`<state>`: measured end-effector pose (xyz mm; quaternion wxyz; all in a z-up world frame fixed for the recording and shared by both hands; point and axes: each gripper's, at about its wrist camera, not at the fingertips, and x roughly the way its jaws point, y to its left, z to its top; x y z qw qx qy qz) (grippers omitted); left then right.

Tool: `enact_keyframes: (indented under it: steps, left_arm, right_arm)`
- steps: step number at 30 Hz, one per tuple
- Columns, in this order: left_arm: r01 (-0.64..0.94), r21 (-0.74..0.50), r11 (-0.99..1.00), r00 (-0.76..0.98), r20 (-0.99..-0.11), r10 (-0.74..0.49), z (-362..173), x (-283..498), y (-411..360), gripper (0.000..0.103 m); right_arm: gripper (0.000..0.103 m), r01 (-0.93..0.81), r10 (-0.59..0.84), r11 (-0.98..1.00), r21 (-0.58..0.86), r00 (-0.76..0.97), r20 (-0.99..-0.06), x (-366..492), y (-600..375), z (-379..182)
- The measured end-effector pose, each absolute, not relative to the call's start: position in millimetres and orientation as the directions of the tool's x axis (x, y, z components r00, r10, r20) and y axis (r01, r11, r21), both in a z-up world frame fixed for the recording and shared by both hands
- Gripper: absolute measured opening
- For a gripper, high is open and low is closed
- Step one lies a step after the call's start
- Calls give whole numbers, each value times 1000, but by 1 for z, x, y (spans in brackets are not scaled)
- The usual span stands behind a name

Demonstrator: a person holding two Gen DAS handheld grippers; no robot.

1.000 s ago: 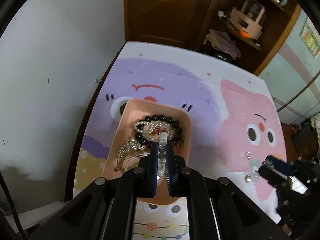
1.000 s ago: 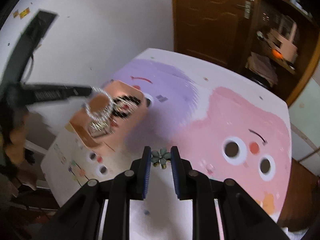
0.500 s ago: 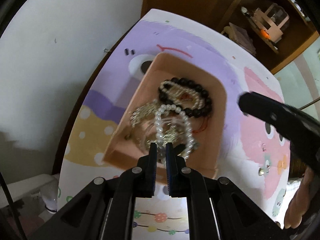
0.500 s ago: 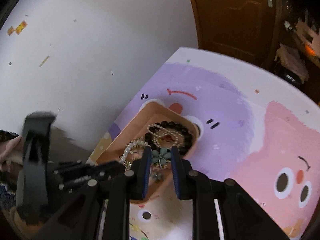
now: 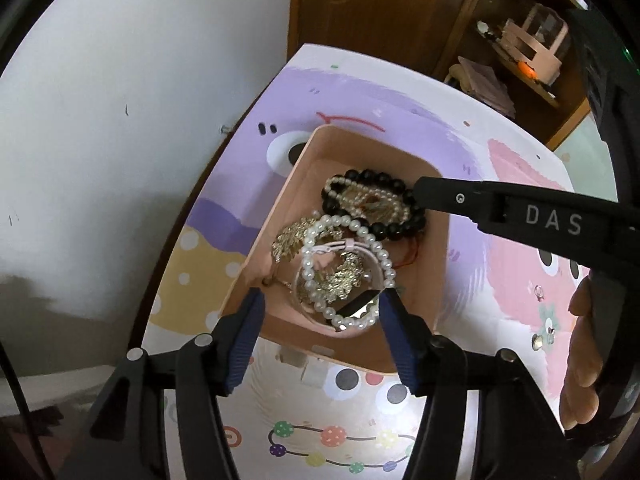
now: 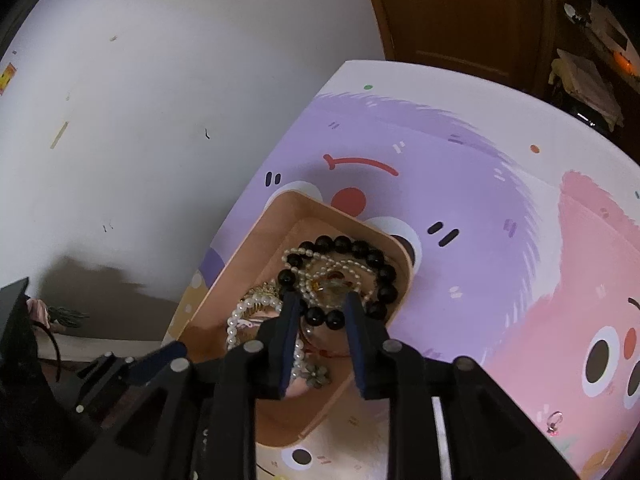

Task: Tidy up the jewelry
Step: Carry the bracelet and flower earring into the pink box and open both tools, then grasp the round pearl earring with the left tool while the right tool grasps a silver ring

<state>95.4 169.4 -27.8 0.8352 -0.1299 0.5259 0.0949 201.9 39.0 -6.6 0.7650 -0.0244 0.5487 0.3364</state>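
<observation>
Both tongs, left (image 5: 320, 308) and right (image 6: 320, 310), gape empty over jewelry tray (image 5: 436, 264); arm lettered "DAS" (image 5: 552, 222).

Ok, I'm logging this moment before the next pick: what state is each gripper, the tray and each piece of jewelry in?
left gripper: open, empty, over the tray's near end.
right gripper: open, empty, over the tray.
pink tray: flat on the mat, holding jewelry.
pearl bracelet: lying in tray, released.
black bead bracelet: lying in tray.
flower piece: lying in tray.
gold leaf piece: lying in tray.
</observation>
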Motion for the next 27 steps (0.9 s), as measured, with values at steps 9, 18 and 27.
enact_keyframes:
  steps: [9, 18, 27]
  left_arm:
    - [-249, -86, 965, 448, -893, 36, -14, 96, 145, 65]
    - [-146, -46, 988, 484, -874, 31, 6, 93, 96, 69]
    - [1, -48, 999, 453, -890, -43, -1, 97, 32, 69]
  right_arm:
    - [26, -544, 478, 784, 299, 221, -850, 188, -10, 16]
    - [26, -485, 383, 844, 230, 244, -891, 180, -87, 18]
    - [26, -392, 308, 899, 197, 245, -919, 182, -152, -4]
